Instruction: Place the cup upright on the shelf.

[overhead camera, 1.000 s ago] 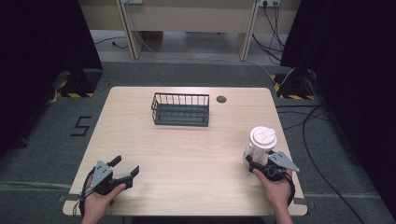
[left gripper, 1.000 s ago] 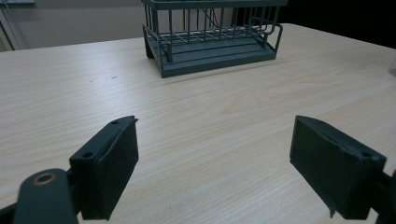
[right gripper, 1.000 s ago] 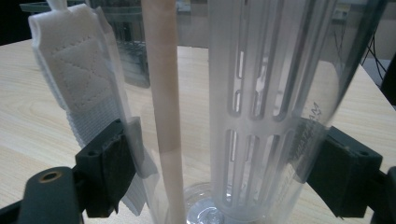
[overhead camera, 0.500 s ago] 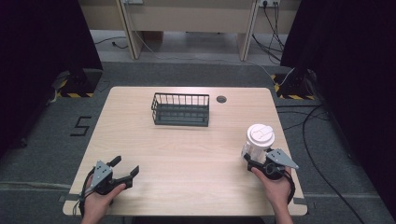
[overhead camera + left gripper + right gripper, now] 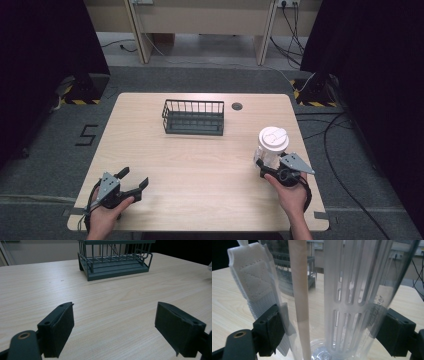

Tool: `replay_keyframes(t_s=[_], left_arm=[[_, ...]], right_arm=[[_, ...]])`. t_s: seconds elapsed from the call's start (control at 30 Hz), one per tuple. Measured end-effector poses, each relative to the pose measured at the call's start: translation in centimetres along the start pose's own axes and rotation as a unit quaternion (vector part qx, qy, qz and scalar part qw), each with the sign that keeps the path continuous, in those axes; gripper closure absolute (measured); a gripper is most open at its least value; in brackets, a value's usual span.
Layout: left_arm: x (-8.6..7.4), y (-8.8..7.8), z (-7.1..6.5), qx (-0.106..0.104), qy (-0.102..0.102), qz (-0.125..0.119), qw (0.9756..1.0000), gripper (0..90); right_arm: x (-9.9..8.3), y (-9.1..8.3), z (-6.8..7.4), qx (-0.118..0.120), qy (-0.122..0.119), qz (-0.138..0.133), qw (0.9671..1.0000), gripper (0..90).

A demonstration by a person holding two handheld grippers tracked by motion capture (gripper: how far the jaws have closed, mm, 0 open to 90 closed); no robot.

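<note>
Pale wood table [image 5: 200, 160], grey carpet [image 5: 360, 200], dark curtains [image 5: 380, 75]

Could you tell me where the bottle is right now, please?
In the high view, the bottle stands near the table's right edge, gripped by the right tool, right of the basket.

In the right gripper view the clear bottle [image 5: 352, 297] runs off the top and bottom edges, so its lid and base are cut away, and the basket [image 5: 294, 272] behind it is blurred through the plastic. In the left gripper view the basket [image 5: 115, 260] loses its upper rim to the top edge. In the high view the right gripper [image 5: 267, 162] has its 2 jaws hidden behind the bottle [image 5: 271, 147]
</note>
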State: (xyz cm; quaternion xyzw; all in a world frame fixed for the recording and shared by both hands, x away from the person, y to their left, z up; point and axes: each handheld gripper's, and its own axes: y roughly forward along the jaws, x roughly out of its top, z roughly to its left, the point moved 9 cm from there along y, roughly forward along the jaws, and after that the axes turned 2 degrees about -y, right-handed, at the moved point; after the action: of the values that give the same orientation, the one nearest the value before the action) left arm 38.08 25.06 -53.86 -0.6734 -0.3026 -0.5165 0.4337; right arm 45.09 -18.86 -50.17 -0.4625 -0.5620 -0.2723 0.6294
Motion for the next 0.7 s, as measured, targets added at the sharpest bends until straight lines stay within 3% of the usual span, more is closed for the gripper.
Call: replay_keyframes(t_s=[0.7], left_arm=[[0.0, 0.0, -0.1, -0.003, -0.001, 0.0, 1.0, 15.4]], right_arm=[[3.5, 3.1, 1.7, 0.017, -0.016, -0.007, 0.9997, 18.6]])
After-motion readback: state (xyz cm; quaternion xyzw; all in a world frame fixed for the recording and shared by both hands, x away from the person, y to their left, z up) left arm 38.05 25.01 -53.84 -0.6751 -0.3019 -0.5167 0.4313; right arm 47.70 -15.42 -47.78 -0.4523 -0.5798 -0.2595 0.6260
